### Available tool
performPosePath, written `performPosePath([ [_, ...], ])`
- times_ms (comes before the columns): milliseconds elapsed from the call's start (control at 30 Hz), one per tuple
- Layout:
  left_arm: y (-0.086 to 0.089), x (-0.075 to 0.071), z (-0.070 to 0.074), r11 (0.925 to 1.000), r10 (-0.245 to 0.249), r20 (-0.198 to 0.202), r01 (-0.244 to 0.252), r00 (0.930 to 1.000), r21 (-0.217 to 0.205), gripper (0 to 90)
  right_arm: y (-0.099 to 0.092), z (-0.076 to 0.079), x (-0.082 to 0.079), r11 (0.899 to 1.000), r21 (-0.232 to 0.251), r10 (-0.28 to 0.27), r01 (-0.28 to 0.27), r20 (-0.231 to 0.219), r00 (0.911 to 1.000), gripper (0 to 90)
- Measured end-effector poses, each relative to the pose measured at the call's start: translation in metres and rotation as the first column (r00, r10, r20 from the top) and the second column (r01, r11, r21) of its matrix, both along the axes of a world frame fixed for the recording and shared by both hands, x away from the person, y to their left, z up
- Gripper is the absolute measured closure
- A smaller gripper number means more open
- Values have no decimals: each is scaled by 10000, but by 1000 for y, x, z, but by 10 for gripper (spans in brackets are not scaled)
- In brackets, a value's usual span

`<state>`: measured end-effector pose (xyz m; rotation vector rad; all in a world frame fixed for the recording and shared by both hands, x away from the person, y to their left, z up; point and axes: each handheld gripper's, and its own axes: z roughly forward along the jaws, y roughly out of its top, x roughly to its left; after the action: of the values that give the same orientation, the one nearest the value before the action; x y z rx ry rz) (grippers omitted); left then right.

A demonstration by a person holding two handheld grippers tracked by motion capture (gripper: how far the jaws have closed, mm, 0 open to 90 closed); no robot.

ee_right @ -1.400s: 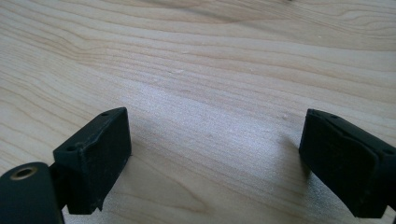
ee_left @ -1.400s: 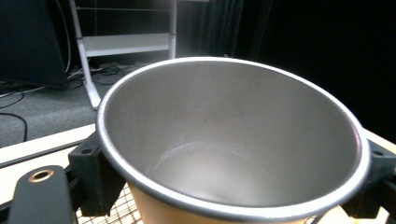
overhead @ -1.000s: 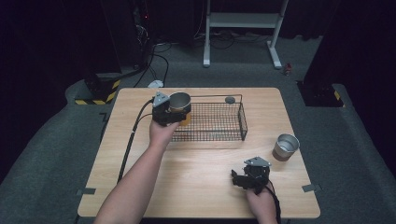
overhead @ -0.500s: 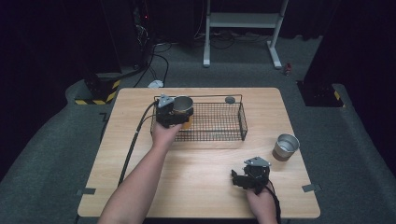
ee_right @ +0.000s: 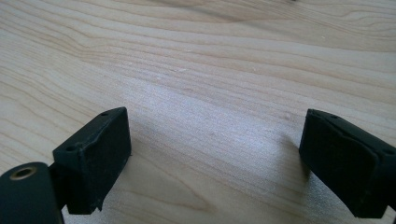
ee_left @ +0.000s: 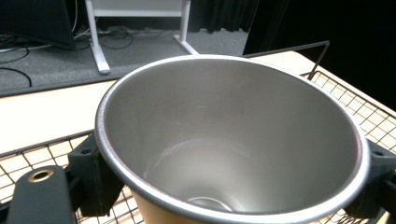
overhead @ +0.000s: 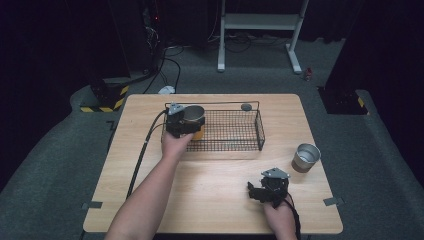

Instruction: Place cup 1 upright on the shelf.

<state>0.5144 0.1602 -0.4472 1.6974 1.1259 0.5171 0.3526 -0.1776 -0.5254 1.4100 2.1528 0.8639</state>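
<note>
- We keep the left gripper point(overhead: 186, 121) clamped on the steel cup point(overhead: 194, 119) – upright over the wire basket point(overhead: 235, 131), ready for setting down;
- The right gripper point(overhead: 268, 188) lies parked on the table point(overhead: 210, 200) – jaws wide, empty.

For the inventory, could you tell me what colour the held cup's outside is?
Orange-tan below a silver rim; the cup shows best in the left gripper view.

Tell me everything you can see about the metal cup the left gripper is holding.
The cup is a tapered tumbler of brushed, silvery metal with a rolled rim, and its outside looks tan near the bottom. It is empty, mouth up and about upright. The left gripper is shut on it, black pads pressing opposite sides just under the rim. It sits at the left end of the wire basket; whether its base touches the mesh is hidden.
</note>
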Motion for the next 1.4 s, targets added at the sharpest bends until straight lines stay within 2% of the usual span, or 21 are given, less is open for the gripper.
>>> performPosePath([
  [133, 2, 0, -3, 9997, 106, -67, -104, 9999, 230, 137, 0, 0, 0, 10000, 2, 4, -4, -3, 10000, 91],
  [167, 1, -1, -4, 9989, 236, -43, -234, 9997, 400, 137, 0, 0, 0, 10000, 2, 10, -10, 0, 10000, 91],
  [300, 4, -1, -5, 9987, 269, -151, -262, 9995, 436, 137, 1, 0, 1, 10000, 44, 61, -61, -15, 10000, 91],
  [400, 5, -2, -7, 9972, 426, 16, -426, 9991, 622, 136, 0, 0, 1, 10000, 40, 62, -62, -14, 10000, 91],
  [533, 5, -3, -10, 9966, 547, -269, -529, 9981, 639, 136, 0, 0, 1, 10000, 22, 81, -81, -17, 10000, 91],
  [700, 6, -4, -14, 9958, 577, -285, -554, 9979, 732, 136, 0, 0, 1, 9999, 21, 100, -100, -19, 9999, 91],
  [800, 6, -5, -16, 9950, 596, -81, -588, 9982, 807, 136, 0, 0, 1, 9999, 11, 118, -118, -7, 9999, 91],
  [900, 5, -6, -19, 9937, 585, -126, -571, 9982, 964, 135, 0, 0, 1, 9999, 10, 120, -120, -7, 9999, 91],
  [1233, 1, -6, -24, 9930, 618, -39, -611, 9981, 1007, 135, 0, 0, 1, 9999, 9, 121, -121, -9, 9999, 91],
  [1400, -1, -6, -26, 9913, 599, -5, -594, 9982, 1176, 135, 0, 0, 1, 9999, 9, 119, -119, -6, 9999, 91],
])
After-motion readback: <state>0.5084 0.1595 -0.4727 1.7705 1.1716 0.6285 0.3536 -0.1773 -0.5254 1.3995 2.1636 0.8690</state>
